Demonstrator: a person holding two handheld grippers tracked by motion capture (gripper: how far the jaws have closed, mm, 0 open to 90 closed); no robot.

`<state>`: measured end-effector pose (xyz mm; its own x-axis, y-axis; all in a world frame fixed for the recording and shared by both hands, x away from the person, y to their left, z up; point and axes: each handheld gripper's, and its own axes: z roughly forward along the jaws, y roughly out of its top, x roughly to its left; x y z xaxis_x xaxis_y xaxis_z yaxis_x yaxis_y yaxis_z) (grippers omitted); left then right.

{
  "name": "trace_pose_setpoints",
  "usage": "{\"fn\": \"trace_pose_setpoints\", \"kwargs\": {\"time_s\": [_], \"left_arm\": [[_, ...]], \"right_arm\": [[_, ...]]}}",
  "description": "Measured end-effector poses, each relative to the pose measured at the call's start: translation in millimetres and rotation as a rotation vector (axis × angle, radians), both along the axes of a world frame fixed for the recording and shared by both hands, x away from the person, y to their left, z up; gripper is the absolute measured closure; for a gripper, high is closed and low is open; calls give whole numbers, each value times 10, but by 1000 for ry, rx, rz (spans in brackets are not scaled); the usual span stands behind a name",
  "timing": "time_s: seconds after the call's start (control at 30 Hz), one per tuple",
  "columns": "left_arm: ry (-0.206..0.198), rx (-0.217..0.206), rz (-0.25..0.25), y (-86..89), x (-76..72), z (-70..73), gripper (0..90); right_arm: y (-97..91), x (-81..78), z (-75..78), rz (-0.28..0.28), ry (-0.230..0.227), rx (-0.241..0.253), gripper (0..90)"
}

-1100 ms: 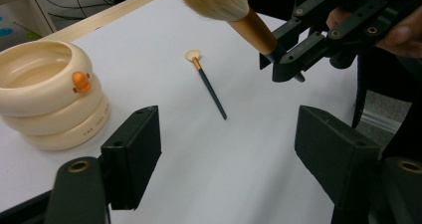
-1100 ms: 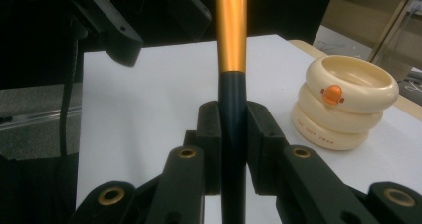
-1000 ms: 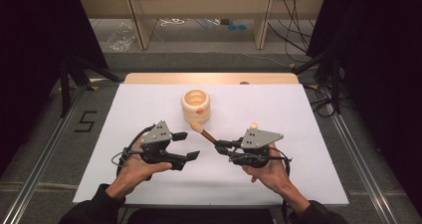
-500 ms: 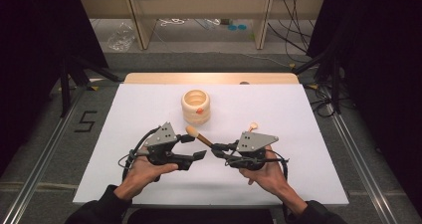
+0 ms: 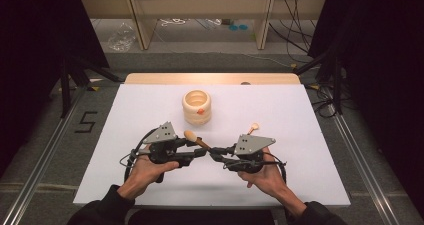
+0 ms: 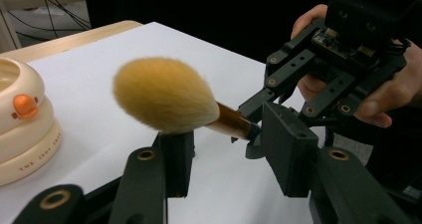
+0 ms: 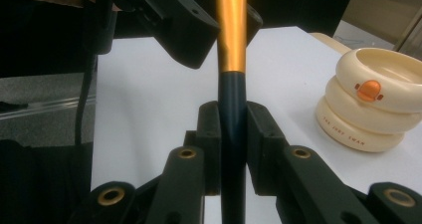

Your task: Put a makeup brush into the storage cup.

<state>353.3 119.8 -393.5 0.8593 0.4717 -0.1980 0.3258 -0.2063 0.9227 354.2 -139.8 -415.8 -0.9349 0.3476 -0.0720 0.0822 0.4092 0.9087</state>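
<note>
Right gripper (image 7: 233,134): two black jaws rise from bottom, pads clamped on dark blue handle of makeup brush (image 7: 232,99). Handle runs straight up between pads, turns shiny orange-gold higher, leaves frame at top. Other black gripper (image 7: 179,20) just behind it, upper left, hand partly visible at top corner. Cream-coloured stacked-ring holder with orange duck bill (image 7: 370,102) stands on white table top (image 7: 149,104), right, apart from brush.

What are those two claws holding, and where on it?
The right gripper clamps a makeup brush by its dark handle. The left gripper has been closing around the ferrule, not yet pressing.
</note>
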Motion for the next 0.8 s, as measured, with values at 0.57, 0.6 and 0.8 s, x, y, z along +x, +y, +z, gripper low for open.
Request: {"fn": "trace_pose_setpoints", "kwargs": {"time_s": [0.57, 0.6, 0.8], "left_arm": [[64, -86, -42, -11, 35, -42, 748], [59, -83, -45, -14, 34, -40, 756], [63, -83, -46, -22, 26, -34, 763]], "right_arm": [[68, 3, -70, 15, 21, -39, 785], [73, 1, -73, 14, 21, -39, 785], [84, 1, -87, 23, 35, -35, 785]]}}
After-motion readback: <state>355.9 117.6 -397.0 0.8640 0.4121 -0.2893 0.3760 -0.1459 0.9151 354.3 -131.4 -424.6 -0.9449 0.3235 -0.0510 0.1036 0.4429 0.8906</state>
